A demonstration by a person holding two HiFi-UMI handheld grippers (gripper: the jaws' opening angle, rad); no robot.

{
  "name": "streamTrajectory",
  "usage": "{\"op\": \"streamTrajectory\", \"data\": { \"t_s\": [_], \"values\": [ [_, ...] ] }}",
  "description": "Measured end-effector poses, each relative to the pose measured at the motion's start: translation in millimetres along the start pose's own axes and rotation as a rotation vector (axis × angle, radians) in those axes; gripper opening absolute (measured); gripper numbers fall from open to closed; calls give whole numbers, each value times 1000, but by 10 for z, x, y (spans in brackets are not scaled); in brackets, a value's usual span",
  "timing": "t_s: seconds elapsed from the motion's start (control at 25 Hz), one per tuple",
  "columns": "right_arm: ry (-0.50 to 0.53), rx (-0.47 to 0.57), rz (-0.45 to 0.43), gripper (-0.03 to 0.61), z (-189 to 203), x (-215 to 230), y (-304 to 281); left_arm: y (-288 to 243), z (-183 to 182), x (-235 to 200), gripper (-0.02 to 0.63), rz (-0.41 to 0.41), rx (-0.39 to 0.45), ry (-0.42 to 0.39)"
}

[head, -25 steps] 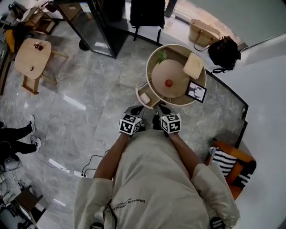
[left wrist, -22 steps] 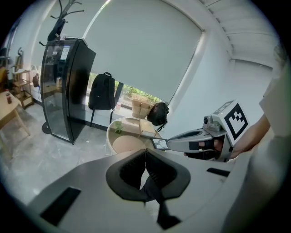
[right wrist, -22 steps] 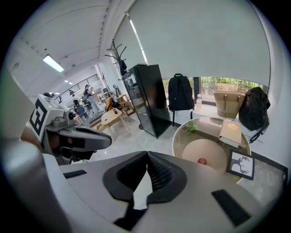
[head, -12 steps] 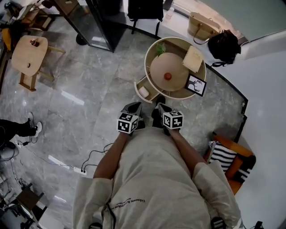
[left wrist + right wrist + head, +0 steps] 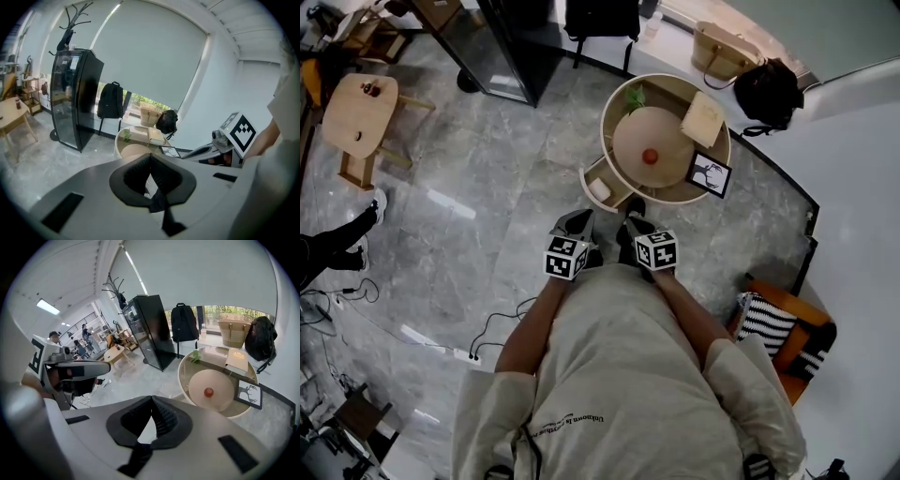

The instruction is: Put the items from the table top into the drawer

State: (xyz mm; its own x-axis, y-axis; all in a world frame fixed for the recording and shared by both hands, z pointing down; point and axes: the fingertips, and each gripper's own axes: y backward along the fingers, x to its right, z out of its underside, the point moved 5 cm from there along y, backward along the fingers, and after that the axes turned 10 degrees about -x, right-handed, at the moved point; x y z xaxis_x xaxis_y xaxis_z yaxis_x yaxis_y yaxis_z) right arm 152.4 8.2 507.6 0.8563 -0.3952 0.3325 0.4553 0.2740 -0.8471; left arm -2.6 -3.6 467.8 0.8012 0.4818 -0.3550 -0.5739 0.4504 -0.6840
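The left gripper (image 5: pixel 578 223) and right gripper (image 5: pixel 635 225) are squeezed tight, empty. Step closer, then open one wide for the small red ball (image 5: pixel 650 157) at twelve o'clock.

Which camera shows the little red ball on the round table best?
The right gripper view: the red ball sits biggest and clear on the round top. The head view shows it as a small dot. The left gripper view does not show it.

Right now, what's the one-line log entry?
left gripper: jaws shut, empty | right gripper: jaws shut, empty | red ball: on table | drawer: open, white item inside
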Motion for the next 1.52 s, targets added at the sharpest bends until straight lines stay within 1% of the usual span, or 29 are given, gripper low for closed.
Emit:
{"op": "streamTrajectory", "data": {
  "t_s": [0.12,0.36,0.56,0.72,0.96,1.2,1.52],
  "values": [
    [5,2,2,32,6,5,-3,-30,14,10,20,4,-8,-13],
    [3,13,2,32,41,-18,26,-25,99,-24,20,13,-26,40],
    [10,10,0,32,0,-1,35,-35,51,3,20,23,-23,32],
    [19,8,-3,32,-9,0,9,-51,80,-18,20,23,-29,44],
    [58,-1,-15,32,-58,-40,-18,-73,80,-48,20,21,-40,54],
    [57,-16,-12,32,-90,-46,-53,-67,83,-90,20,20,-45,62],
    [71,-33,-18,32,-89,-93,-98,-60,166,-169,20,16,-62,109]
  ]
}}
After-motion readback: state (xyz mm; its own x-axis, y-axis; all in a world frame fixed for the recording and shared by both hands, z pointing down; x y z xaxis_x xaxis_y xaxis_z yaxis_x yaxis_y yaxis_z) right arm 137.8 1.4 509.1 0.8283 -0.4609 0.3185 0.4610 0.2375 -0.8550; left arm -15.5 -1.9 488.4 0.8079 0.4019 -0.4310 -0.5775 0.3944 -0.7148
